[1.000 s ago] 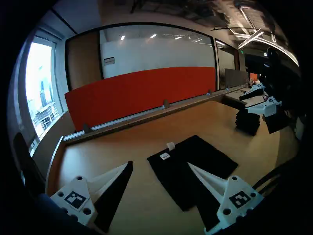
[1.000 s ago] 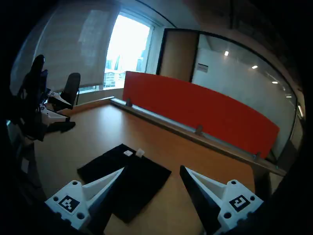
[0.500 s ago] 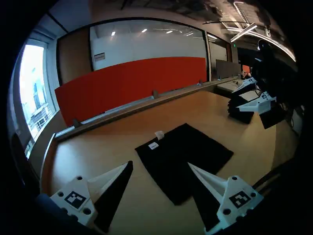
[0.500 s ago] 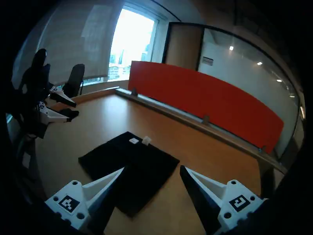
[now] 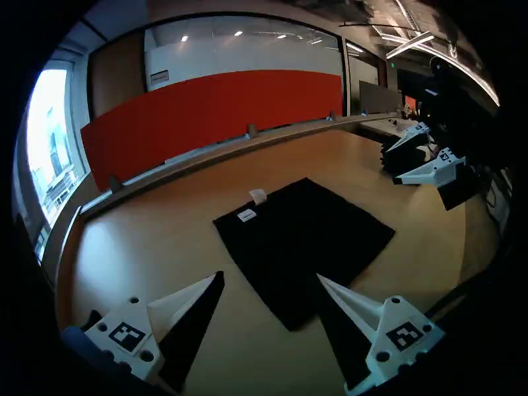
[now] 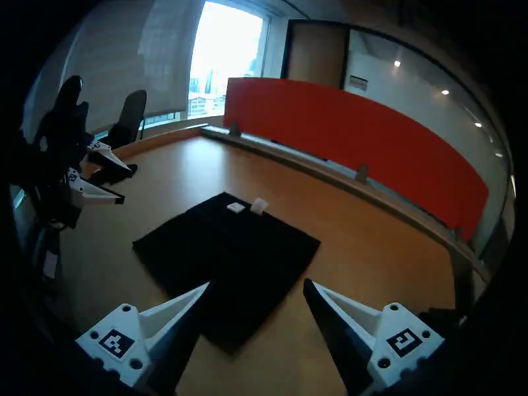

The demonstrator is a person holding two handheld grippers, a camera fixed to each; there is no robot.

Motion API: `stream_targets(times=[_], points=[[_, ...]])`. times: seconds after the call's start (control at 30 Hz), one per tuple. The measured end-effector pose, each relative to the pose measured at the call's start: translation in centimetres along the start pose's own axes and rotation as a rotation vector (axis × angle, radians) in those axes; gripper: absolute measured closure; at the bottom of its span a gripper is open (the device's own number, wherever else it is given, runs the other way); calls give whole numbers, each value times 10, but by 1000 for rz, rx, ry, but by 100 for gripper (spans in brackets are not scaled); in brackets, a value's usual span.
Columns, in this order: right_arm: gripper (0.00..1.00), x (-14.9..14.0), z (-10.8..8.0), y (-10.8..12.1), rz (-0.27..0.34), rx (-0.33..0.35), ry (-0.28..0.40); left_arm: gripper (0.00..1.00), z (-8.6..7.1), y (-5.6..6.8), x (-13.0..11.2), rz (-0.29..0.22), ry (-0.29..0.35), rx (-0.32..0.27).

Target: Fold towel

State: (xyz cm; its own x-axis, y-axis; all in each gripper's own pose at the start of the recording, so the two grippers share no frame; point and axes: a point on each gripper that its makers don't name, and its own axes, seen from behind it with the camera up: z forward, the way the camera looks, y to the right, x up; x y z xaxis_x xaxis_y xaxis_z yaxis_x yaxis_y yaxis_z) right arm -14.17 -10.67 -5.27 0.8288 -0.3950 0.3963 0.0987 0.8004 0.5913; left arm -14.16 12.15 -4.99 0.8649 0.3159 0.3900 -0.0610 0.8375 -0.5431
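A: Where is the towel (image 5: 303,241)?

B: It lies flat on the wooden table (image 5: 152,231), in the middle of the left gripper view, with a white tag (image 5: 247,214) at its far corner.

A: How will it handle?

B: Light, soft and limp, I think; take two corners of one edge. The left gripper (image 5: 269,275) and the right gripper (image 6: 256,284) are both spread and empty. The table looks smooth, with a red partition (image 5: 198,122) behind and a window (image 5: 46,145) at the left.

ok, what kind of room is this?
Most likely an office or meeting room: a long wooden desk with a red divider panel along its far edge, a glass partition wall behind that, and an office chair by the window.
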Motion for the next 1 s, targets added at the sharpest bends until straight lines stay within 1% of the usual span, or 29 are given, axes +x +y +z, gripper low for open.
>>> stream_targets(times=[0.17,0.43,0.57,0.8,1.0], points=[[0,-19,10,-7,0,24,-35,8,10,5,-18,0,-38,-19],[0,-49,22,-21,-10,59,-91,7,26,13,-45,26,-95,-58],[0,-64,26,-27,-17,76,-124,7,32,16,-57,28,-123,-72],[0,-86,31,-33,-10,97,-177,8,42,19,-75,34,-172,-88],[0,-103,35,-36,-12,112,-220,8,51,24,-90,24,-215,-115]])
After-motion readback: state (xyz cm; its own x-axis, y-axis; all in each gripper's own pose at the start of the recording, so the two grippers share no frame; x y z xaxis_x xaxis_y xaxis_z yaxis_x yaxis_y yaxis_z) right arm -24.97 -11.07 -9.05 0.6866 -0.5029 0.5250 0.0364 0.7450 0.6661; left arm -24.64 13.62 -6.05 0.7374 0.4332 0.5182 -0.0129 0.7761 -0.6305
